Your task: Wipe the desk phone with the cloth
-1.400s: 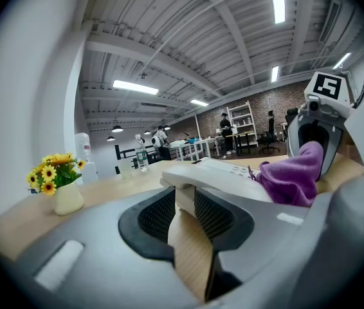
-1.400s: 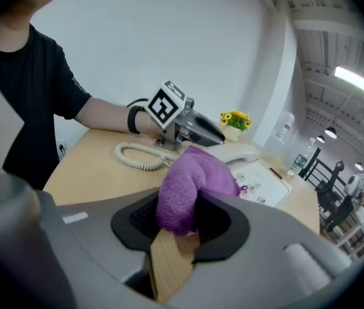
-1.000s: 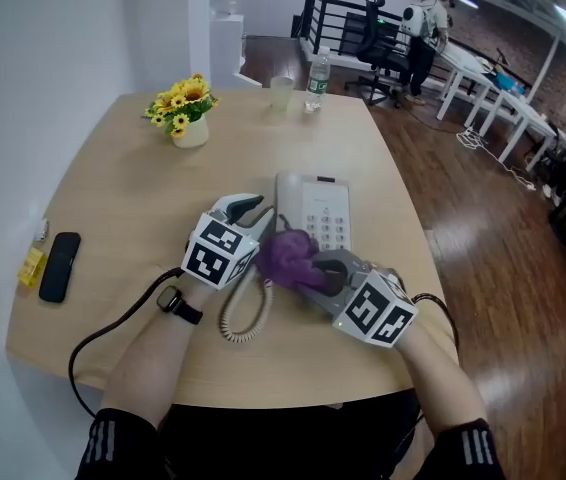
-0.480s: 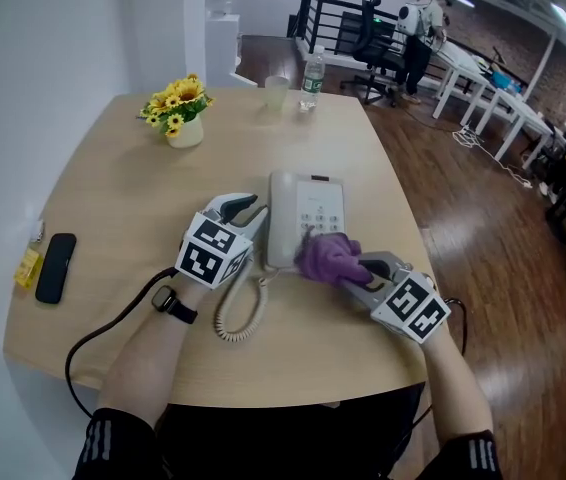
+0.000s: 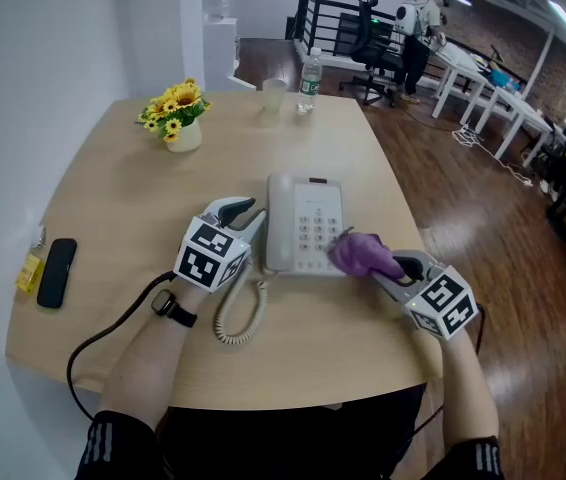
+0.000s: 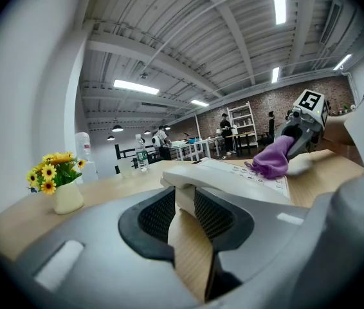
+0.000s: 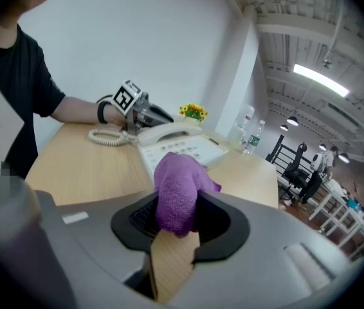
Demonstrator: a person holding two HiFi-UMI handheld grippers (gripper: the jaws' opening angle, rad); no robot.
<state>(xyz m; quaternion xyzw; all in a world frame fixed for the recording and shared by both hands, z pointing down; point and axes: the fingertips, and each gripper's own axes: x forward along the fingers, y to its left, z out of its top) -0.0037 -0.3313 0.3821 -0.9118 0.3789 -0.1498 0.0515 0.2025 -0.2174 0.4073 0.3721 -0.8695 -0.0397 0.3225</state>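
A white desk phone [image 5: 305, 223] lies mid-table, with its handset on the left side. My left gripper [image 5: 253, 218] holds the phone's near left edge; in the left gripper view the handset end [image 6: 183, 201] sits between the jaws. My right gripper [image 5: 388, 266] is shut on a purple cloth [image 5: 361, 255], which rests on the keypad's right lower corner. In the right gripper view the cloth [image 7: 177, 192] bulges out of the jaws toward the phone [image 7: 182, 143]. The left gripper view shows the cloth [image 6: 272, 159] on the keys.
A coiled cord [image 5: 238, 313] loops in front of the phone. Sunflowers in a white pot [image 5: 181, 116] stand at the back left. A cup [image 5: 273, 93] and a water bottle [image 5: 309, 80] stand at the far edge. A black handset-like device [image 5: 58, 273] lies at the left edge.
My right gripper has carried the cloth rightward, from the phone's lower left across the keypad to its right side. The left gripper has stayed at the phone's left edge.
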